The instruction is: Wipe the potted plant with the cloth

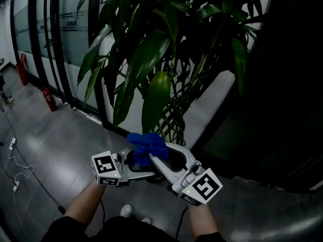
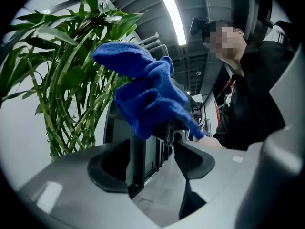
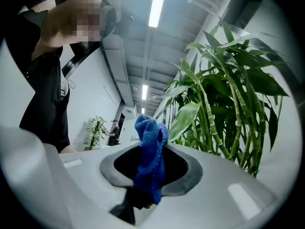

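Lowest in the head view, at 6 o'clock, both tools sit close together in front of the person, tips nearly meeting. The right hand-held gripper (image 3: 148, 178) is clamped on the blue cloth (image 1: 146, 145). Its own view shows the fabric pinched between the jaws, with a loose tuft standing out past the tips. I judge it is held that way so that soft cloth, not hard plastic, meets the foliage. The left hand-held gripper (image 2: 159, 168), at 9 o'clock of the right one, has its jaws standing apart with nothing between them. In its view the cloth bunches beyond and above the tips without being pressed. Being empty, it is probably kept free to support a leaf from behind during the wipe. The potted plant (image 1: 161, 59) rises at 12 o'clock of the cloth, and its stalks (image 1: 174, 122) are just behind. One broad leaf (image 1: 156, 100) hangs down towards the cloth, apparently not yet touching it. The pot itself is not visible, and wiping seems not to have started.
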Demonstrator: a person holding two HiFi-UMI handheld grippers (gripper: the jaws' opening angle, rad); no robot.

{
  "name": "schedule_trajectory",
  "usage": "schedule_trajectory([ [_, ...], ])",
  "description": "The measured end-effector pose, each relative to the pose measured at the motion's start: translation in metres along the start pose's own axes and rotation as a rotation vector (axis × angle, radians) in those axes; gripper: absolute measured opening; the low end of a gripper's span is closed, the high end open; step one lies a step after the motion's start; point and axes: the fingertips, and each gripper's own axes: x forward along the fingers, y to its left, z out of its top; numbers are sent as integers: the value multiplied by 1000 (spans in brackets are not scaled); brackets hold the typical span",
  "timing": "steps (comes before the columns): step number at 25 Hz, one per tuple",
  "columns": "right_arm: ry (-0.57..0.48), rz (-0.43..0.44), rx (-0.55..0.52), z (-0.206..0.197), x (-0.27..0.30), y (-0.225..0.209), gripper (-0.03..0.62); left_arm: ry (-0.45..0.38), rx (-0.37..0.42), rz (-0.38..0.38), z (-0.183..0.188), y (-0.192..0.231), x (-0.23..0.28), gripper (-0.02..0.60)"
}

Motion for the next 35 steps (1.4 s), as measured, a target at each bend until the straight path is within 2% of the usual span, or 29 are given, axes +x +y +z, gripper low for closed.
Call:
schedule_trajectory([
  [5, -41, 14, 19, 3, -18, 13, 112, 29, -2, 49, -19, -5, -8, 298],
  [10, -30, 3, 19, 9, -25, 24, 112, -20, -3, 71, -10, 8, -29, 295],
  [15, -24, -25, -51, 21, 2, 41, 112, -45, 15, 23, 1, 20, -48, 295],
  [21, -22, -39, -27, 9, 43, 66, 112, -36, 5, -53, 4, 42, -82, 295],
  [27, 38, -144, -38, -9, 79, 70, 112, -26, -6, -140, 6, 63, -107, 295],
  [30, 29, -235, -38, -17, 85, 62, 112, -18, -9, -176, 0, 72, -118, 295],
  [32, 8, -298, -31, -25, 86, 59, 112, -10, -26, -162, -7, 82, -129, 265],
  [33, -3, -334, -26, -29, 85, 56, 112, -1, -35, -146, -11, 90, -134, 208],
  [35, -13, -407, -6, -39, 81, 48, 112, 14, -52, -97, -19, 110, -140, 50],
])
